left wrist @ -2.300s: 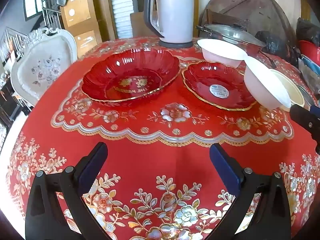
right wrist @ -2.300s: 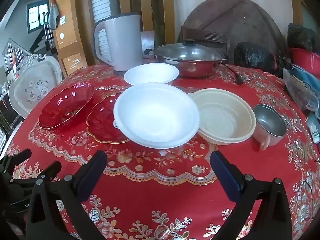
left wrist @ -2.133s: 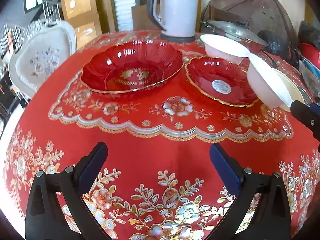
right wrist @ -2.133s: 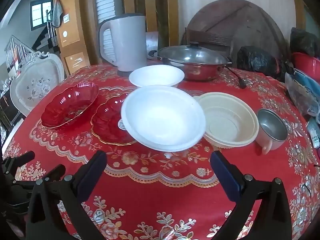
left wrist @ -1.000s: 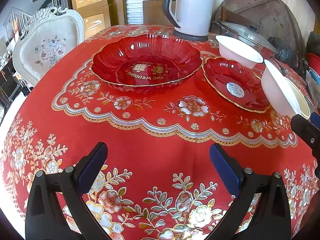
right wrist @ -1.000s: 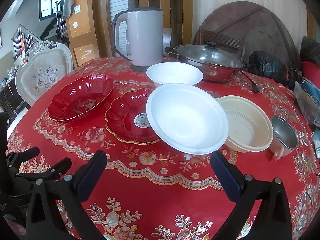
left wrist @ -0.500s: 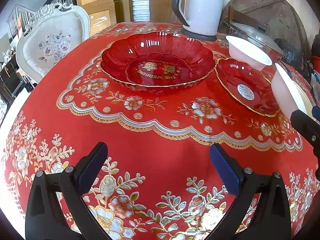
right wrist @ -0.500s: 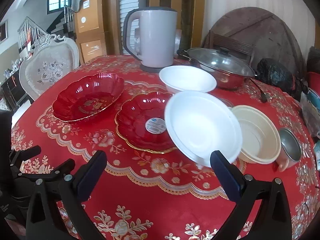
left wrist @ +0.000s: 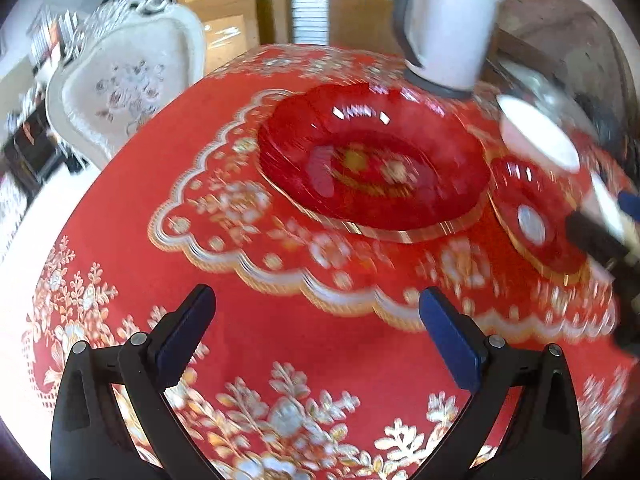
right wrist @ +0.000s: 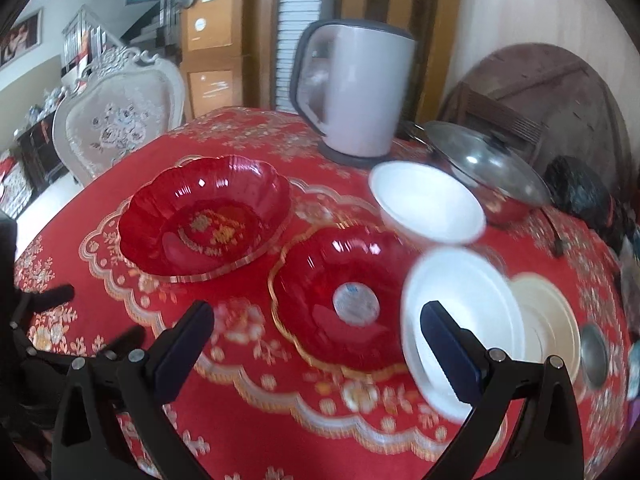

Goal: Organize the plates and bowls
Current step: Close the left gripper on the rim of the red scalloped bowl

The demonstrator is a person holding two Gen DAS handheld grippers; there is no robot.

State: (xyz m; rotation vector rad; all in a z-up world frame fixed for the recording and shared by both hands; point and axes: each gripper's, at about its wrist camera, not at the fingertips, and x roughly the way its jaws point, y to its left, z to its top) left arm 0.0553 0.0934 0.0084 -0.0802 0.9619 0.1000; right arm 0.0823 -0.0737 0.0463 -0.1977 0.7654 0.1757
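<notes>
your left gripper (left wrist: 316, 320) wide open, empty | right gripper (right wrist: 316, 322) wide open, holds nothing | white bowl (right wrist: 460, 320) behind its right finger | red plate (right wrist: 340, 300) just ahead

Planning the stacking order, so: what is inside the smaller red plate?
The smaller red plate holds only a round sticker at its centre. A white bowl overlaps its right edge, so that part cannot be seen.

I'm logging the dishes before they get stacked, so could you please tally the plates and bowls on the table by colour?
Red: 2, the large red dish and the small red dish.
White: 2, the far white bowl and the near white bowl.
Cream: 1, the cream bowl.
Total: 5.
</notes>
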